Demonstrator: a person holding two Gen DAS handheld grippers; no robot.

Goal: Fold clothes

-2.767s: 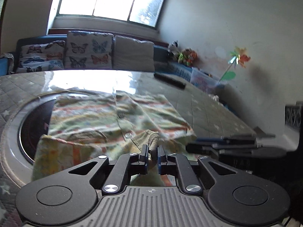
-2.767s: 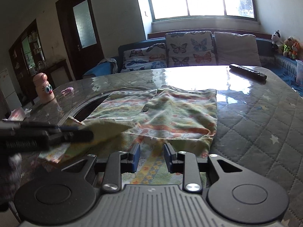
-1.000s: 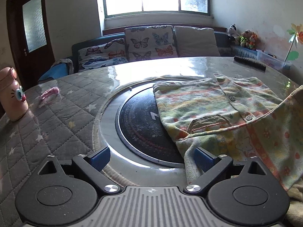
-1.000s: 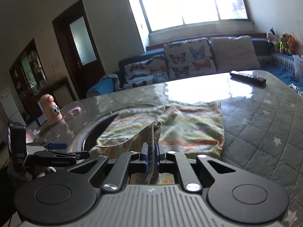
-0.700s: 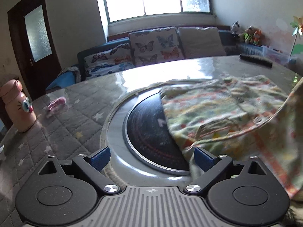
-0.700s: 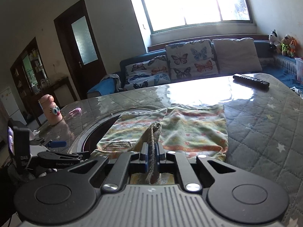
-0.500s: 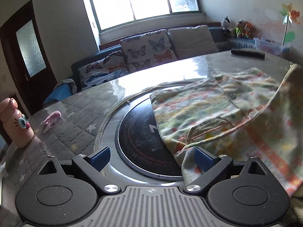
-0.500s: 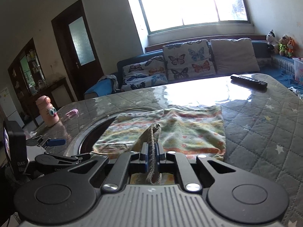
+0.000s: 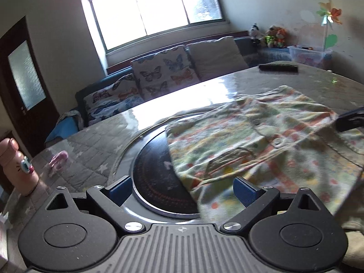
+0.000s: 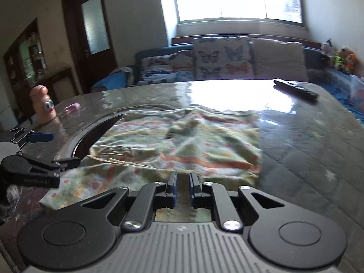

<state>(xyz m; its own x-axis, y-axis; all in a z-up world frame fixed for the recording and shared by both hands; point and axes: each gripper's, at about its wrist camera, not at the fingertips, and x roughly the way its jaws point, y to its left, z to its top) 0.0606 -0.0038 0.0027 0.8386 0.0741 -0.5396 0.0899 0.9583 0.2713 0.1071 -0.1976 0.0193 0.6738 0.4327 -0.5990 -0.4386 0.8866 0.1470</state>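
A small patterned garment (image 9: 261,141) in green, yellow and orange lies on the table, partly over a dark round inset (image 9: 157,177). It also shows in the right wrist view (image 10: 182,145), its near edge folded over. My left gripper (image 9: 182,187) is wide open and empty at the garment's near left corner; it also shows at the left of the right wrist view (image 10: 41,150). My right gripper (image 10: 182,190) has its jaws slightly apart just above the near hem, with no cloth between them. Its dark tip (image 9: 348,120) shows at the right of the left wrist view.
A pink cartoon bottle (image 9: 18,166) (image 10: 44,107) and a small pink object (image 9: 58,158) stand at the table's left. A black remote (image 10: 295,89) lies at the far right. A sofa with butterfly cushions (image 9: 163,72) runs behind the quilted table (image 10: 318,147).
My right gripper has let go of the fold of cloth it was holding up; its jaws have parted and the cloth has dropped onto the garment. The left gripper stayed open and shifted slightly.
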